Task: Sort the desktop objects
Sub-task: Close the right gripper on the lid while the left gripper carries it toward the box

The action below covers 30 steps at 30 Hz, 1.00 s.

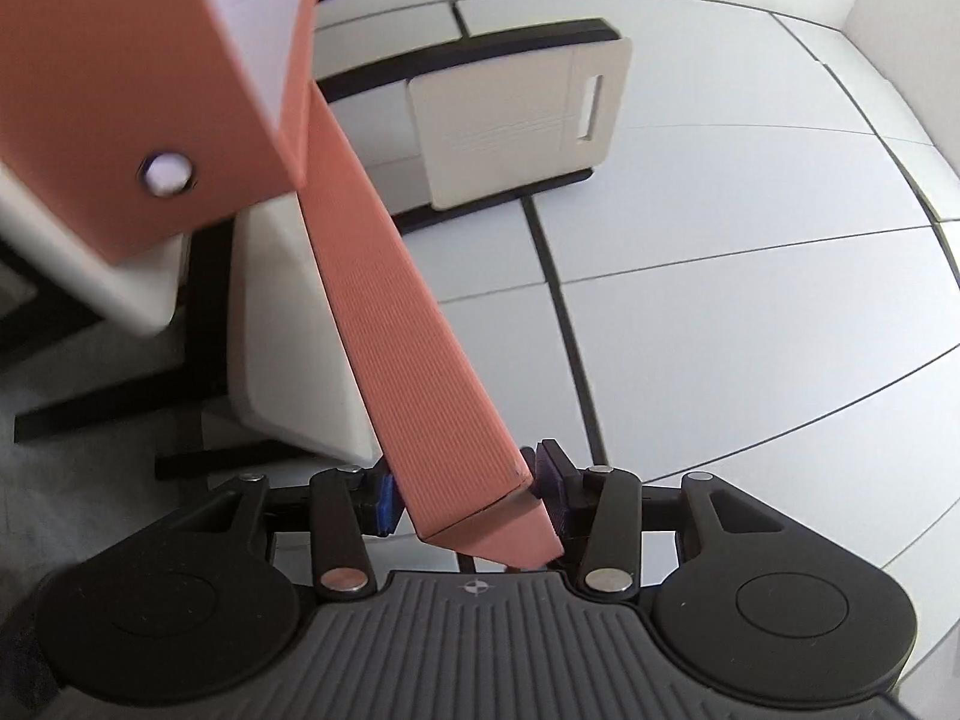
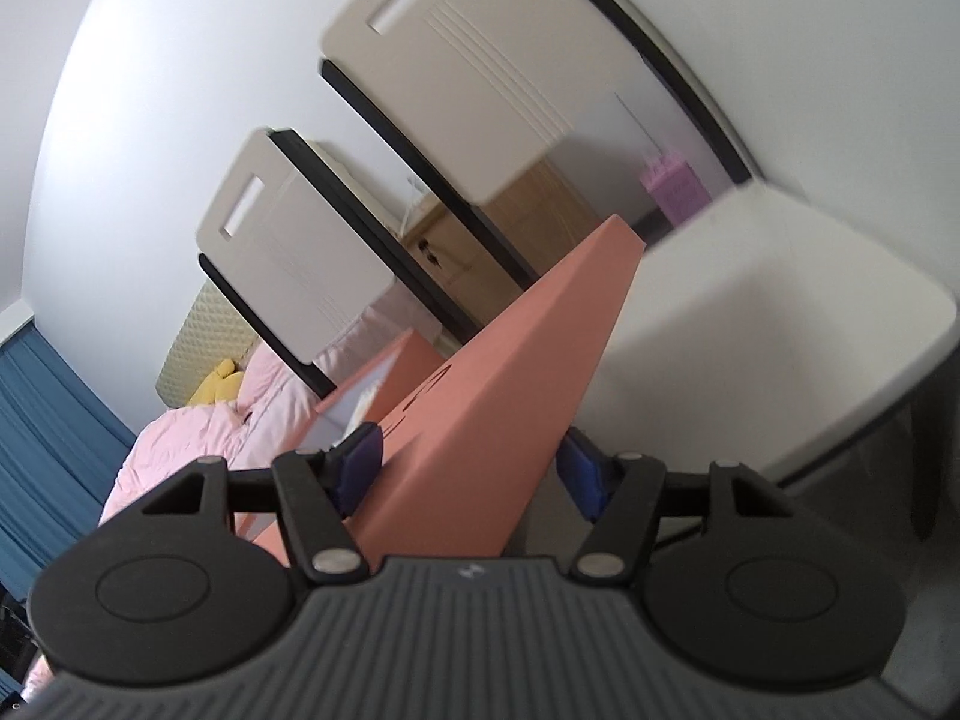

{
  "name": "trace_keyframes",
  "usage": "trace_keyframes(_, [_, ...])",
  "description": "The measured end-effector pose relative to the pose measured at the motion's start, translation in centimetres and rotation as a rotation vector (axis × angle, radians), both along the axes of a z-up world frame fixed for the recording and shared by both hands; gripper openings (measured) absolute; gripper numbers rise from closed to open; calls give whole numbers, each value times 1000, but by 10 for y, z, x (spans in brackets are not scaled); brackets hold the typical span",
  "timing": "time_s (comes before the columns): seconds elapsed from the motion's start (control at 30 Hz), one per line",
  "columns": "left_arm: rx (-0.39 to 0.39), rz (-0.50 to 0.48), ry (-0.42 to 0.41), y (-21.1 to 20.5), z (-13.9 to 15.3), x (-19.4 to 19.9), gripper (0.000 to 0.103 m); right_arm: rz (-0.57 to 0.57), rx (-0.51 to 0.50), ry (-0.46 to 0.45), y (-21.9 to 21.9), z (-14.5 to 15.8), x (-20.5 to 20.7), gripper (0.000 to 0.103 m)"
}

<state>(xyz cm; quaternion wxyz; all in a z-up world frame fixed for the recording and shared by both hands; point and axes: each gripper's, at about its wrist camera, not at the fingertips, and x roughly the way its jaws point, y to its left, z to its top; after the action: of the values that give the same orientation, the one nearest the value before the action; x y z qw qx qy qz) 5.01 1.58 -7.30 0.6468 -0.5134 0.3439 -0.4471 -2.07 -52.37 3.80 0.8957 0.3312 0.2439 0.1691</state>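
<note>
1. White tiled floor [image 1: 750, 192], with dark grout lines: in the left wrist view we see it well below the load, so we judge the load is being carried in the air.
2. White-seated chairs with black frames [image 1: 516, 120], slotted backs: several stand on the floor, and a blurred one fills the right side of the right wrist view.
3. Pink bedding [image 2: 198, 438], with a yellow soft toy beside it: background only.
4. Salmon-pink ribbed cardboard file box [image 1: 414, 348], open-topped, with a metal-ringed finger hole [image 1: 165, 171] and white papers inside: this is the task's thing. It hangs between both tools, tilted, resting on nothing we can see.
5. Left gripper [image 1: 474, 492]: its blue pads clamp a lower corner of the box.
6. Right gripper [image 2: 474, 468]: we see its pads standing either side of a box panel; the left pad touches, but we cannot tell whether the right one does.
7. Progress: we judge one item lifted and mid-transfer. Its destination is not visible, setting it down remains, and no other desktop items show.
</note>
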Motion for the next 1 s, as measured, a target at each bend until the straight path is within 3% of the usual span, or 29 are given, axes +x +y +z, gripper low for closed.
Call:
trace_keyframes(0.3, [25, 169, -92, 59, 35, 10, 48, 43, 10, -65, 56, 25, 47, 65])
trace_keyframes(0.67, [130, 495, -105, 159, 52, 29, 51, 211, 82, -33, 183, -4, 176, 65])
trace_keyframes(0.83, [180, 602, -102, 174, 44, 41, 53, 267, 79, -32, 225, -20, 220, 65])
trace_keyframes(1.0, [252, 646, -123, 175, 41, 49, 53, 280, 122, -53, 235, -51, 238, 65])
